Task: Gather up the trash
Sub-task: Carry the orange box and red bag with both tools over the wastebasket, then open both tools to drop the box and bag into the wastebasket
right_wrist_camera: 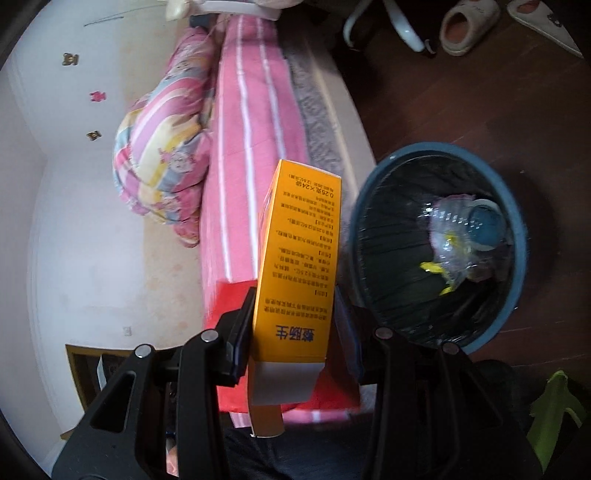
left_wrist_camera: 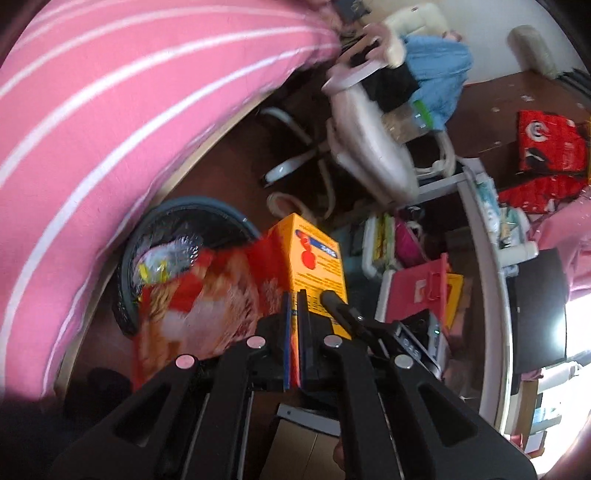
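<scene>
In the left wrist view my left gripper point(left_wrist_camera: 293, 306) is shut on the thin edge of a red snack wrapper point(left_wrist_camera: 195, 306), which hangs to the left over the bin. An orange box point(left_wrist_camera: 317, 258) stands just beyond the fingers, with the right gripper's black finger point(left_wrist_camera: 332, 299) on it. In the right wrist view my right gripper point(right_wrist_camera: 291, 328) is shut on the orange box point(right_wrist_camera: 299, 258), its open white flap toward the camera. The blue bin point(right_wrist_camera: 517, 229) with a black liner stands to the right on the floor and holds clear plastic trash point(right_wrist_camera: 461, 236). The bin also shows in the left wrist view point(left_wrist_camera: 207, 206).
A bed with a pink striped sheet point(left_wrist_camera: 110, 110) runs beside the bin; a folded quilt point(right_wrist_camera: 162, 147) lies on it. A white office chair point(left_wrist_camera: 369, 129) piled with clothes, a cluttered shelf point(left_wrist_camera: 476, 236), red bags point(left_wrist_camera: 550, 147) and slippers point(right_wrist_camera: 465, 29) stand on the dark wood floor.
</scene>
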The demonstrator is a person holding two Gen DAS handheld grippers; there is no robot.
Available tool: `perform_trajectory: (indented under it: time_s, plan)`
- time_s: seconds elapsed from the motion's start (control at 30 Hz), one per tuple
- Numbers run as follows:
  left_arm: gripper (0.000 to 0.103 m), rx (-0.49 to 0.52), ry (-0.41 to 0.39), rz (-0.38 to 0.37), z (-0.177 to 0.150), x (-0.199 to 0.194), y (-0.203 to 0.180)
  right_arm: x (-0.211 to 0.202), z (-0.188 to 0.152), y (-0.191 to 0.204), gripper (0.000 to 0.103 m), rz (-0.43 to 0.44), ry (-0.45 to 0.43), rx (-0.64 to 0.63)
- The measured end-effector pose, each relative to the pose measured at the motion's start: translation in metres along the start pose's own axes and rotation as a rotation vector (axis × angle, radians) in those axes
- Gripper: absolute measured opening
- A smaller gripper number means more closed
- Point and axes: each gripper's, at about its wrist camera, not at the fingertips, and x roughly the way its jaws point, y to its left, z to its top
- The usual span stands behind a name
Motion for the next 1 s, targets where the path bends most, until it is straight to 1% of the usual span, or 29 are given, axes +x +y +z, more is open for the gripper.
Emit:
perform_trajectory:
  time_s: [0.07,0.1,0.17,0.23,0.27,0.3,0.33,0.37,0.4,0.43,0.47,0.57,0.7,0.8,0.9,1.0]
  plan:
    - [0.003,-0.014,0.013,0.005,0.007,0.010,0.004,0.003,0.004,-0.009,0.042,-0.027,-0.009,0.003]
    - [0.006,-0.023,0.015,0.007,0.010,0.013,0.006,0.004,0.005,-0.012,0.042,-0.033,-0.011,0.005]
    - [0.006,-0.046,0.022,-0.008,0.015,0.020,0.012,0.008,0.008,-0.019,0.042,-0.052,-0.018,0.010]
    - [0.009,-0.067,0.026,-0.008,0.017,0.021,0.017,0.010,0.009,-0.022,0.043,-0.070,-0.020,0.011]
    - [0.024,-0.077,0.027,0.000,0.018,0.021,0.019,0.013,0.010,-0.024,0.046,-0.095,-0.021,0.012]
    - [0.056,-0.097,0.025,0.027,0.020,0.022,0.022,0.014,0.011,-0.025,0.049,-0.114,-0.024,0.016]
    - [0.068,-0.105,0.016,0.040,0.020,0.019,0.024,0.014,0.011,-0.026,0.052,-0.127,-0.026,0.025]
    - [0.074,-0.112,-0.006,0.051,0.021,0.015,0.026,0.017,0.011,-0.030,0.054,-0.124,-0.017,0.043]
    - [0.075,-0.117,-0.018,0.044,0.023,0.012,0.026,0.018,0.011,-0.031,0.058,-0.125,-0.012,0.050]
    - [0.078,-0.129,-0.023,0.033,0.024,0.011,0.028,0.019,0.011,-0.033,0.068,-0.133,-0.008,0.058]
    - [0.082,-0.146,-0.026,0.026,0.024,0.009,0.030,0.020,0.009,-0.034,0.078,-0.149,-0.008,0.066]
    - [0.083,-0.180,-0.031,0.027,0.024,0.006,0.037,0.020,0.007,-0.034,0.085,-0.155,-0.010,0.073]
    - [0.088,-0.189,-0.044,0.020,0.024,-0.002,0.040,0.021,-0.003,-0.032,0.088,-0.160,0.012,0.092]
    - [0.089,-0.184,-0.053,0.022,0.023,-0.007,0.035,0.021,-0.012,-0.025,0.089,-0.163,0.031,0.080]
    - [0.090,-0.149,-0.073,0.052,0.019,-0.015,0.028,0.019,-0.019,-0.016,0.090,-0.163,0.041,0.054]
    - [0.090,-0.083,-0.119,0.105,0.013,-0.030,0.015,0.013,-0.026,-0.002,0.090,-0.153,0.040,0.026]
